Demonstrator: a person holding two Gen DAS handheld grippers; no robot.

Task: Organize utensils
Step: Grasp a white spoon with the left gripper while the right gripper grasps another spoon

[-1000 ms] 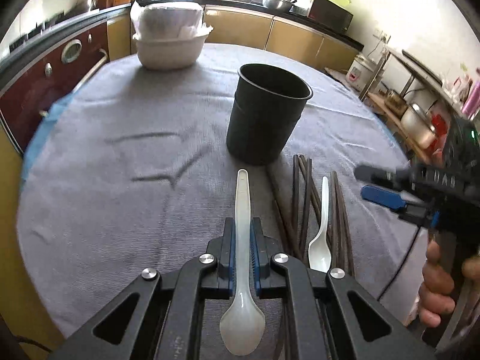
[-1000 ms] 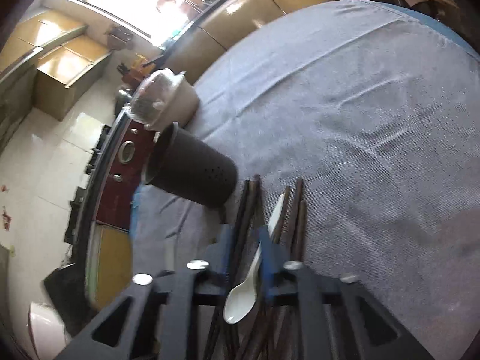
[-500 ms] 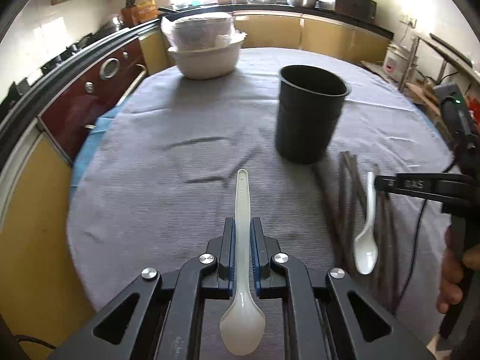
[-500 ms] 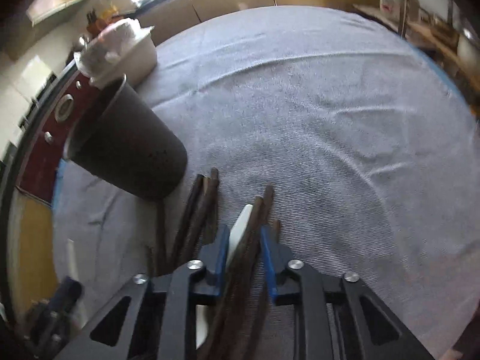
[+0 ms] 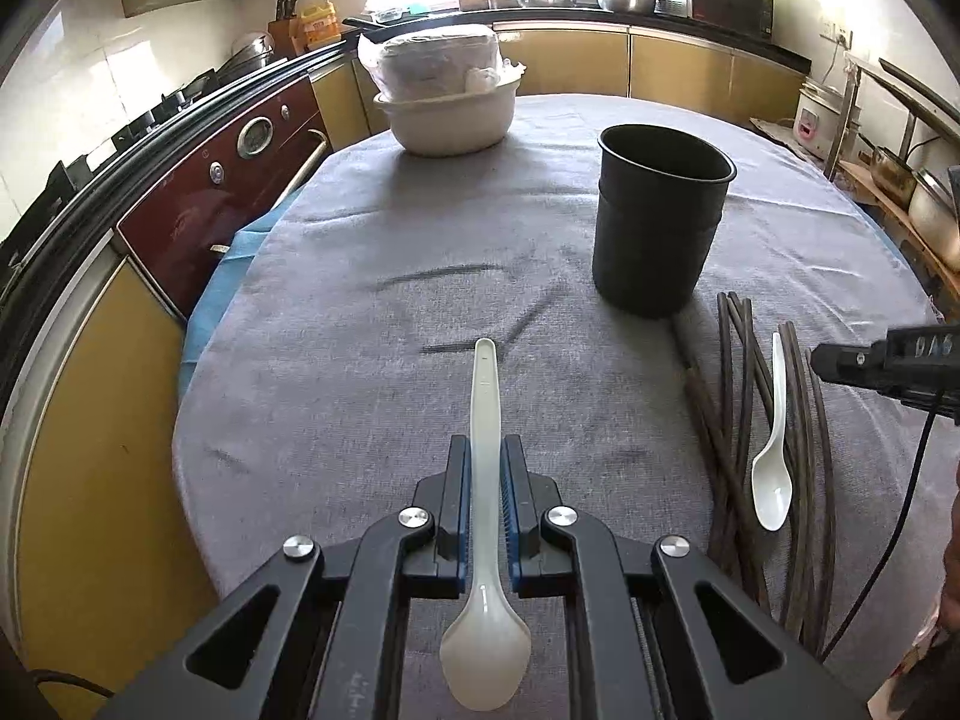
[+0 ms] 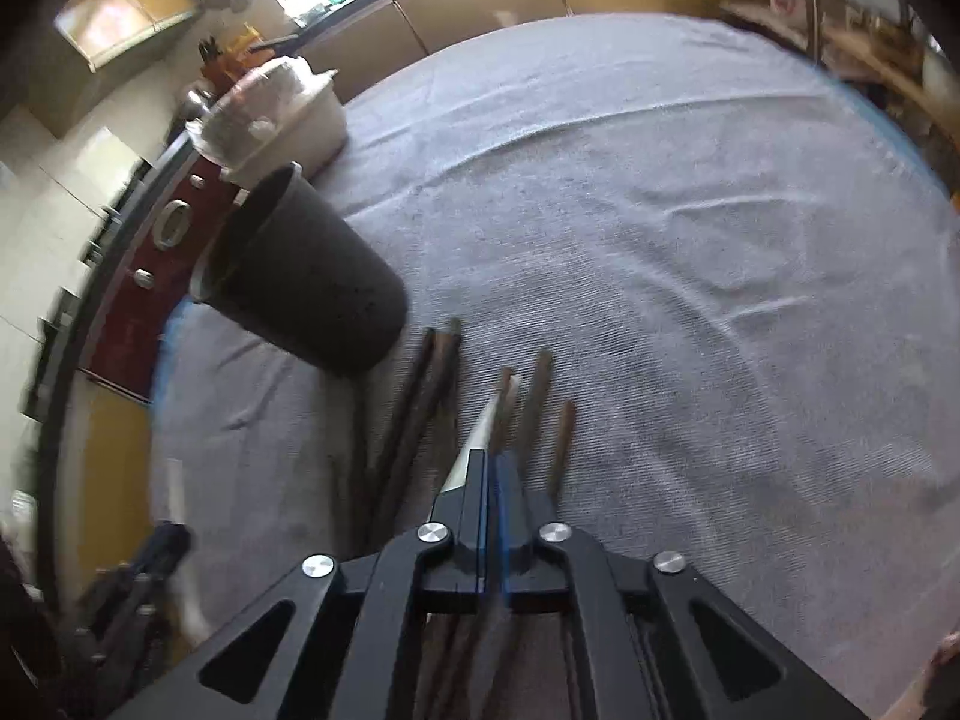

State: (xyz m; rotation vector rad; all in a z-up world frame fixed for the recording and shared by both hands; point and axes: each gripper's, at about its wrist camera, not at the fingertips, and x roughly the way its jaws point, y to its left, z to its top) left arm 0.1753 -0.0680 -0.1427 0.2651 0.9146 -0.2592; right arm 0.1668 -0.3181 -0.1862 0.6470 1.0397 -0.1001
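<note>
**Two claws loaded, holder waiting**

I am working in a kitchen with yellow cabinets, over a round table [image 5: 372, 396] spread with a grey cloth. A white lidded bowl [image 5: 447, 102] sits at the far edge, and the black utensil holder [image 5: 657, 228] stands upright near the middle, its mouth open.

My left gripper [image 5: 486, 516] is clamped on a white plastic spoon [image 5: 485, 540], pinched along the handle a little above the bowl, with the handle pointing forward toward the holder and the bowl hanging back toward me. It looks light and stiff but smooth, so I judge it could swivel or slip in the pads if I tilt it fast; a grip near the middle of the handle gives the best control.

My right gripper [image 6: 495, 516] has its fingers drawn nearly together on what seems to be a dark chopstick [image 6: 501, 414] from the loose bundle of chopsticks [image 5: 798, 450] lying just beside the holder. The view is blurred, so I cannot be sure it holds only one. A second white spoon [image 5: 773, 450] lies among them, touching the sticks.

The chopsticks look thin, rigid and light. Held near one end they would droop or pivot, so I would take them closer to mid-length and lower them tip-first into the holder.
</note>
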